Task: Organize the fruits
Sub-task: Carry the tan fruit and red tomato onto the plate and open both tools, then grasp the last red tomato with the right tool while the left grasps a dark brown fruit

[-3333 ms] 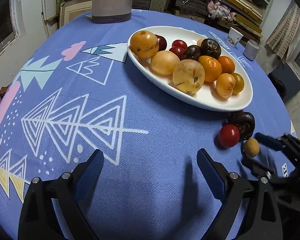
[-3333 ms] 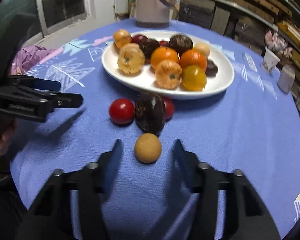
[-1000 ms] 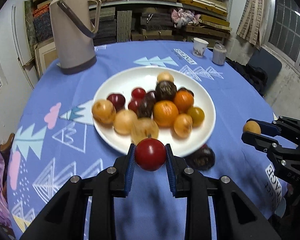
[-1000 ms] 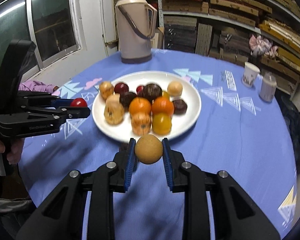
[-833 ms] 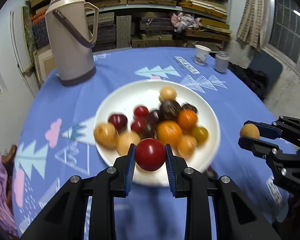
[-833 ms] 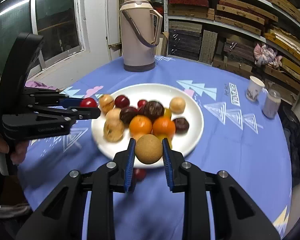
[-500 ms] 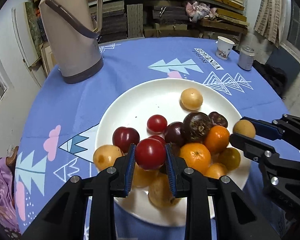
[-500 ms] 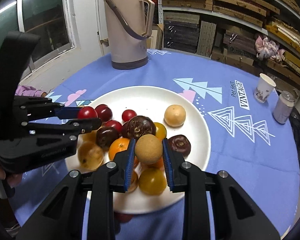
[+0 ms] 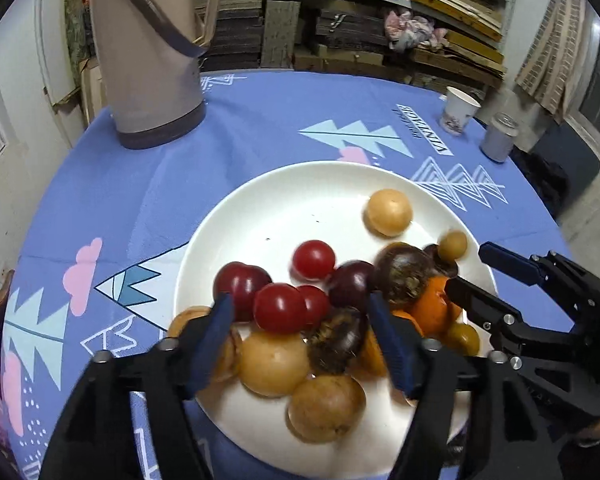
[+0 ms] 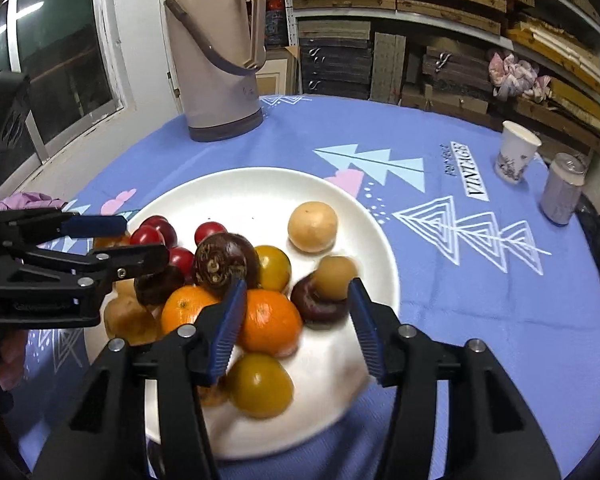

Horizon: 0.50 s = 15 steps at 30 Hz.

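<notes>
A white plate (image 9: 300, 172) (image 10: 260, 174) on the blue tablecloth holds several fruits: oranges, red tomatoes, dark plums and tan ones. My left gripper (image 9: 300, 330) (image 10: 140, 242) hovers over the plate's near left side, its jaws opening. A red tomato (image 9: 280, 307) (image 10: 146, 236) lies loose between them on the pile. My right gripper (image 10: 296, 320) (image 9: 468, 268) is over the plate's right side, jaws also opening. The small tan fruit (image 10: 335, 274) (image 9: 453, 245) sits free of the pads, on top of a dark fruit (image 10: 318, 304).
A tall beige thermos (image 9: 152, 60) (image 10: 216, 60) stands at the back left of the round table. A paper cup (image 9: 458, 110) (image 10: 516, 152) and a grey can (image 9: 500, 136) (image 10: 562, 188) are at the back right. Stacked shelves fill the wall behind.
Both grippers moved forward over the plate, each shut on a fruit. Their jaws have now spread; the tomato and the tan fruit have come free onto the pile.
</notes>
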{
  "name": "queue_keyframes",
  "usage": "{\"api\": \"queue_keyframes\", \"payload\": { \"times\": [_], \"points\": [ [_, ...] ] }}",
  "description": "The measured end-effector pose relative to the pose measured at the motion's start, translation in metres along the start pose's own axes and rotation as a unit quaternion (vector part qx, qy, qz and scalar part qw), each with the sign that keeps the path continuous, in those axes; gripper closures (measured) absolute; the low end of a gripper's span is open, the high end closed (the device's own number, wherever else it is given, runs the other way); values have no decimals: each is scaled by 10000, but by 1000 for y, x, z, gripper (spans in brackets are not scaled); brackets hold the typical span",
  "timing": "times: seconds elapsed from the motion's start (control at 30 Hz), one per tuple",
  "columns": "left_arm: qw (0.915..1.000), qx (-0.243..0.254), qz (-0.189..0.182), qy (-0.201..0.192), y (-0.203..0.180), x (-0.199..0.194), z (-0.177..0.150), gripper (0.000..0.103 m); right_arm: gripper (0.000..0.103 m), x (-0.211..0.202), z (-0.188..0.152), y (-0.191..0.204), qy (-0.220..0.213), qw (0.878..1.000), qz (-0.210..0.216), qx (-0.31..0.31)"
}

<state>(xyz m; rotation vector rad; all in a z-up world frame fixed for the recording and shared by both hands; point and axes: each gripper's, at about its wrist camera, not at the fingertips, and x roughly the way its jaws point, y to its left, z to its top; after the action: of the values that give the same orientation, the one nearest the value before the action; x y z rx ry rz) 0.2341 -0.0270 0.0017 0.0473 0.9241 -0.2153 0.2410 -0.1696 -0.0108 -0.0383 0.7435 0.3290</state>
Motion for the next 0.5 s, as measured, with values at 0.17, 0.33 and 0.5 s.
{"api": "queue_keyframes", "payload": {
  "times": [0.17,0.33,0.5],
  "points": [
    [9998,189,92,-33,-10,-8,-10,28,51,-23,-16,2,25,9999,3,-102],
    [9996,195,-10,-189,-14,-30,-20,28,46,-50,-41,10,179,9991,218,-318],
    [9992,172,-61,-368,-14,-52,-33,21,43,-61,-69,33,372,9967,388,-606]
  ]
}}
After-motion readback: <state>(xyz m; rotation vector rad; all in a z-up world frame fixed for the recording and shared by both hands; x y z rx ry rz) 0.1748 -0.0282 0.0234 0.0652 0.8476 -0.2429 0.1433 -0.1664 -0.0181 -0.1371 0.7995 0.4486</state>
